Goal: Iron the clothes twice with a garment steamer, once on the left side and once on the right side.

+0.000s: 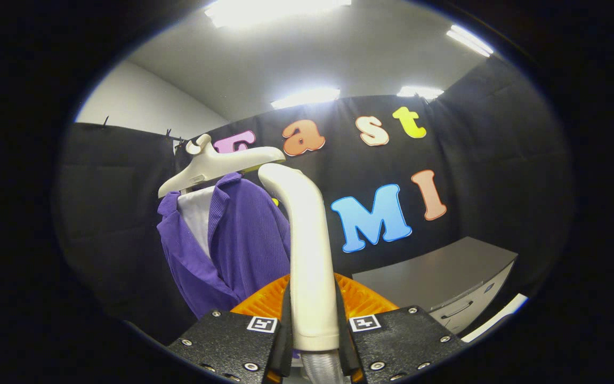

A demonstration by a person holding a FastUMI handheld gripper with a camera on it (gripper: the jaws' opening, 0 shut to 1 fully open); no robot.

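My gripper (312,325) is shut on the cream handle of the garment steamer (307,240), which rises upright from between the two black fingers (232,341) and bends at its top toward the clothes. A clear hose leaves the handle's lower end between the fingers. A purple garment (243,240) with a white inner layer hangs on a cream hanger (216,165) just beyond the steamer head, to its left. The steamer head's face is turned away and hidden. Whether it touches the cloth I cannot tell.
An orange ribbed part (365,301) sits right behind the fingers. A grey cabinet (445,277) with a drawer handle stands lower right against the black booth wall. Ceiling lights glow overhead.
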